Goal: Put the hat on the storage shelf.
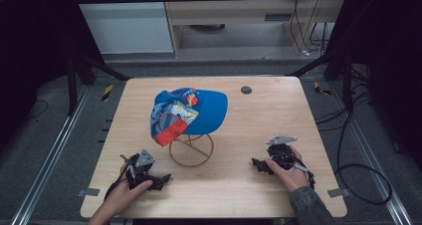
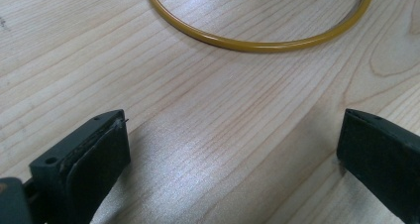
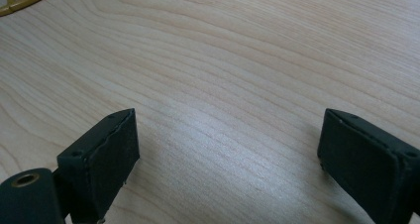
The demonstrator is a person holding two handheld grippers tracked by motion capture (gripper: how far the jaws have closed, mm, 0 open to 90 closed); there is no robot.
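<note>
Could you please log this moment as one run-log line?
left gripper: open, empty | right gripper: open, empty | blue patterned cap: on yellow wire stand | both grippers low over wooden table

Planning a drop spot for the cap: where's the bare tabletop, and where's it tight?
Bare wood: the right half between the blue cap on its gold wire stand and the right edge, behind the right gripper; the far-left corner; and the near edge between both grippers. Tight: the table's middle around the stand, with the left gripper close to its base ring.

Pale square wooden table (image 1: 278,135) sitting on grey carpeted floor (image 1: 45,135), light wooden cabinet (image 1: 239,16) standing at twelve o'clock, black cables (image 1: 358,170) trailing at three o'clock
</note>
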